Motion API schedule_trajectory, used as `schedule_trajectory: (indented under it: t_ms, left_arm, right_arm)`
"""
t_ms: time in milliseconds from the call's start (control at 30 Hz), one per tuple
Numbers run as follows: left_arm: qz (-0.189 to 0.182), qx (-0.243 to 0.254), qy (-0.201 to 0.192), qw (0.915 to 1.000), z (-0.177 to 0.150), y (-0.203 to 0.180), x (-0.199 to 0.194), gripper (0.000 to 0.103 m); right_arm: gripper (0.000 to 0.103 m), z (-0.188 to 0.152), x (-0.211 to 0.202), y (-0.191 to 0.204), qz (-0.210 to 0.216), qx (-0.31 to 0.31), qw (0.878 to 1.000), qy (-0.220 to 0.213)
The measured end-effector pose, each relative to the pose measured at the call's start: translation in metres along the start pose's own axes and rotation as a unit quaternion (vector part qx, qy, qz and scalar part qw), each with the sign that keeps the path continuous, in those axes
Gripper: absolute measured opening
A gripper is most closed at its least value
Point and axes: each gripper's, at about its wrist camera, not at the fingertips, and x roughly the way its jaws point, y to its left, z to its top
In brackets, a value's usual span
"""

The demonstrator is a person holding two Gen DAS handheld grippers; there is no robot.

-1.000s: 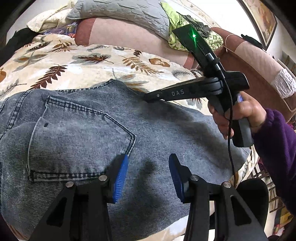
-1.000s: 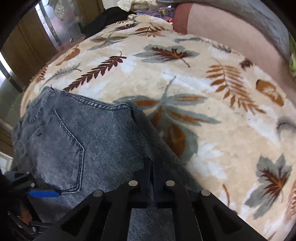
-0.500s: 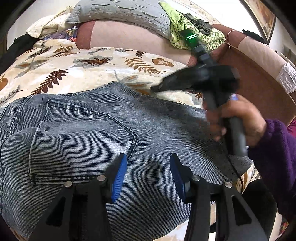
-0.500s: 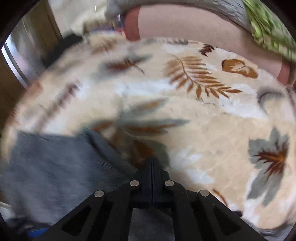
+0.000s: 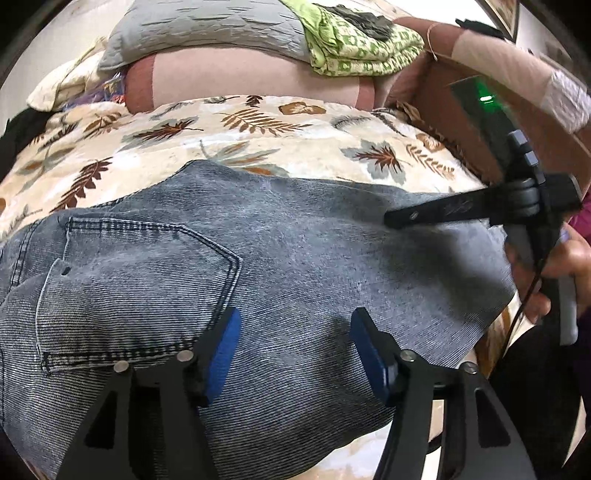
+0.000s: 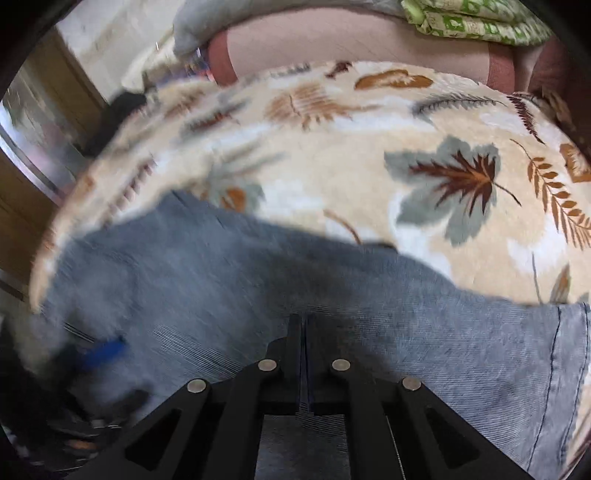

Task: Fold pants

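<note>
Grey-blue denim pants (image 5: 280, 266) lie folded on the leaf-print bedspread (image 5: 229, 136), back pocket (image 5: 122, 295) to the left. My left gripper (image 5: 291, 343) is open with blue pads, empty, hovering over the near part of the pants. My right gripper (image 6: 303, 328) is shut with nothing between its fingers, its tips low over the denim (image 6: 424, 332). In the left wrist view the right gripper (image 5: 391, 221) reaches in from the right over the pants' right part, held by a hand (image 5: 565, 273).
A pink bolster (image 5: 255, 81), a grey pillow (image 5: 207, 29) and green patterned cloth (image 5: 358, 40) lie at the back of the bed. A brown headboard (image 5: 476, 110) stands at the right. A wooden door (image 6: 44, 140) is left of the bed.
My right gripper has swept to the right across the pants, from their far edge to their right part, staying shut. My left gripper has held nearly still, open.
</note>
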Motion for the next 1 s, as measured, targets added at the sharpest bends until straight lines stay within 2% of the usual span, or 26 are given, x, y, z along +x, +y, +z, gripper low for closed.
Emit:
schedule_trajectory:
  t_ms: [67,133,300,400,467,567,633,667,767,833,933,967,1000]
  left_arm:
    - [0.006,0.007,0.001,1.0,-0.001,-0.002,0.001,0.064]
    - [0.006,0.009,0.001,0.9999,-0.001,-0.002,0.0,0.065]
    - [-0.002,0.01,0.003,0.9999,-0.001,-0.001,0.002,0.069]
    - [0.003,0.022,0.006,0.9997,-0.003,-0.006,0.005,0.076]
    - [0.012,0.033,0.009,0.9993,-0.004,-0.01,0.008,0.08]
    - [0.028,0.052,0.013,0.9982,-0.007,-0.017,0.011,0.084]
    - [0.04,0.06,0.013,0.9973,-0.009,-0.02,0.013,0.086]
    - [0.043,0.062,0.013,0.9971,-0.01,-0.021,0.013,0.087]
    - [0.053,0.062,0.012,0.9966,-0.012,-0.023,0.015,0.089]
    - [0.055,0.058,0.013,0.9967,-0.014,-0.024,0.014,0.093]
    - [0.059,0.064,0.038,0.9955,-0.013,-0.026,0.014,0.095]
    - [0.062,0.064,0.05,0.9948,-0.011,-0.026,0.012,0.095]
    - [0.075,0.058,0.053,0.994,-0.007,-0.025,0.005,0.095]
  right_arm:
    - [0.004,0.0,0.001,-0.002,-0.013,0.0,1.0,-0.025]
    - [0.004,0.005,0.007,-0.006,-0.017,0.006,0.999,-0.028]
    - [0.004,0.012,0.002,-0.026,0.021,0.071,0.997,-0.014]
    - [0.004,-0.003,-0.02,-0.034,0.01,0.094,0.995,-0.042]
    - [0.007,-0.024,-0.036,-0.041,0.015,0.105,0.993,-0.053]
    - [0.028,-0.059,-0.057,-0.051,0.008,0.118,0.991,-0.066]
    - [0.051,-0.084,-0.071,-0.056,0.003,0.127,0.988,-0.089]
    - [0.054,-0.09,-0.073,-0.058,-0.001,0.128,0.987,-0.096]
    - [0.056,-0.102,-0.071,-0.064,-0.042,0.114,0.988,-0.096]
    - [0.056,-0.104,-0.066,-0.068,-0.053,0.097,0.989,-0.095]
    - [0.056,-0.105,-0.074,-0.07,-0.088,0.087,0.986,-0.111]
    - [0.056,-0.106,-0.078,-0.073,-0.092,0.092,0.984,-0.12]
    - [0.056,-0.108,-0.089,-0.079,-0.076,0.109,0.981,-0.14]
